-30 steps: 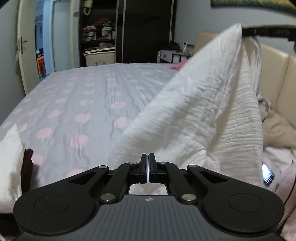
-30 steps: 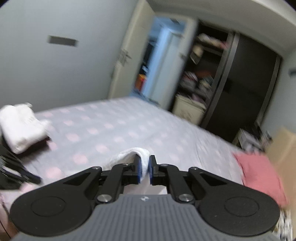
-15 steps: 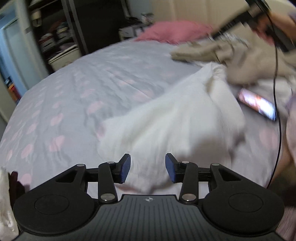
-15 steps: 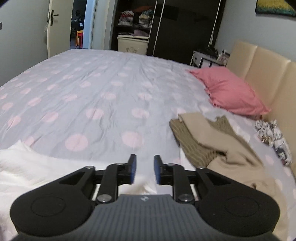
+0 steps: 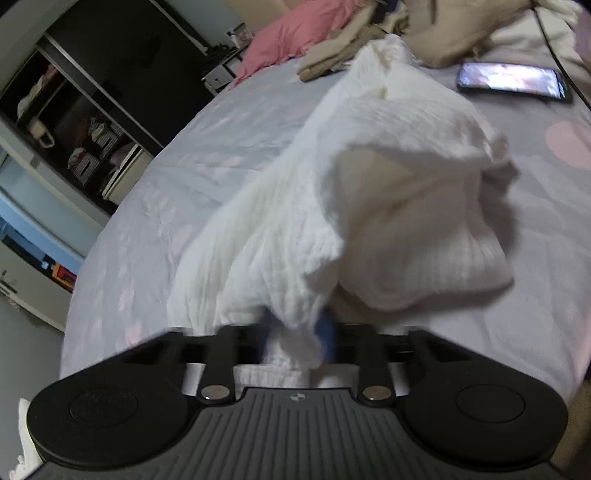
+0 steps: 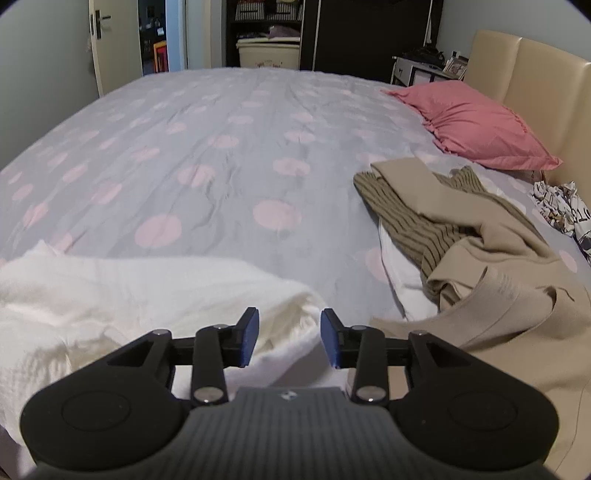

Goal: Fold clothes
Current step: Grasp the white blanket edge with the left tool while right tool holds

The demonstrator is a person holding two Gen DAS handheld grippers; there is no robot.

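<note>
Lying between left gripper point(image 5: 297, 338) fingers: white garment point(image 5: 354, 199)

Left wrist view: low over the bed point(image 5: 229, 147), tilted, very near the white garment point(image 5: 332, 206), facing the pink pillow point(image 5: 295, 33) and wardrobe point(image 5: 110, 74). Right wrist view: level, just above the bed's point(image 6: 221, 147) near edge, facing its far edge and the wardrobe point(image 6: 332, 33). Shared: white garment point(image 6: 129, 295), pink pillow point(image 6: 469, 125), beige clothes point(image 6: 480, 258), wardrobe.
</note>
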